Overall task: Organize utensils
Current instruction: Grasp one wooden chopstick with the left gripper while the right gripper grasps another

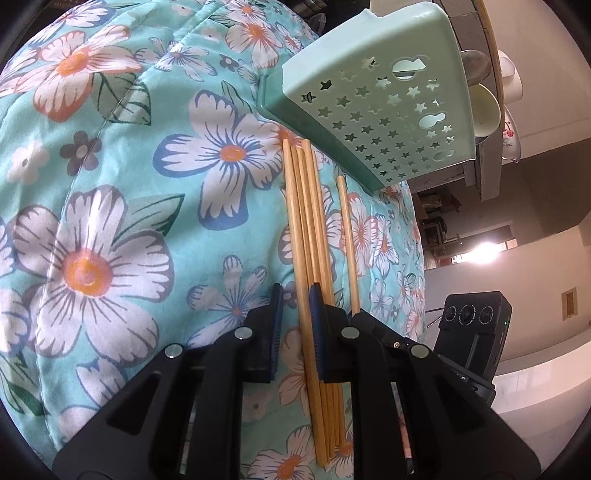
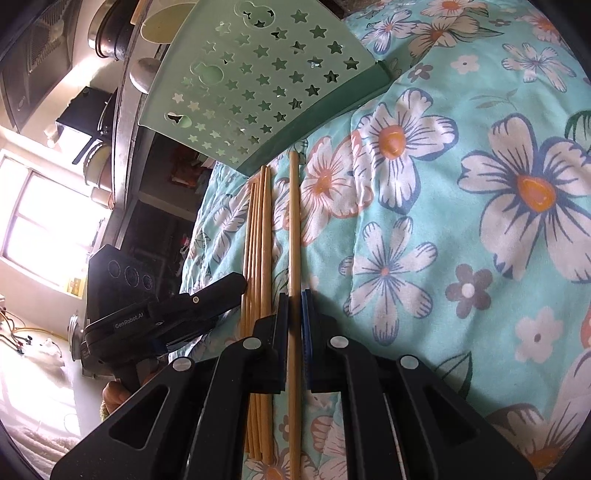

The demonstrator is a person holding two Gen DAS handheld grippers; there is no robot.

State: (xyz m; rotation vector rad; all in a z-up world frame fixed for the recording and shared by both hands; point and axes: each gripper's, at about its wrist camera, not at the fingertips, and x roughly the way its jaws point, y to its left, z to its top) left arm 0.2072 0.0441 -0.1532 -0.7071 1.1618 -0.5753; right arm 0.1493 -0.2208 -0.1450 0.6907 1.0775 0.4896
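Several wooden chopsticks (image 1: 308,236) lie in a bundle on a floral turquoise quilt (image 1: 122,206), pointing toward a mint green holder (image 1: 373,99) with star cut-outs. My left gripper (image 1: 295,299) is open, its jaws straddling the bundle's left sticks. A single chopstick (image 1: 348,240) lies apart to the right. In the right wrist view my right gripper (image 2: 295,302) has its jaws close around this single chopstick (image 2: 294,229), with a thin gap on each side. The bundle (image 2: 258,236) lies left of it, below the holder (image 2: 255,77).
The left gripper body (image 2: 162,317) shows at the left of the right wrist view; the right one (image 1: 476,332) shows in the left wrist view. Behind the holder is a shelf with bowls (image 1: 484,107) and pots (image 2: 110,33). The quilt edge drops to the floor.
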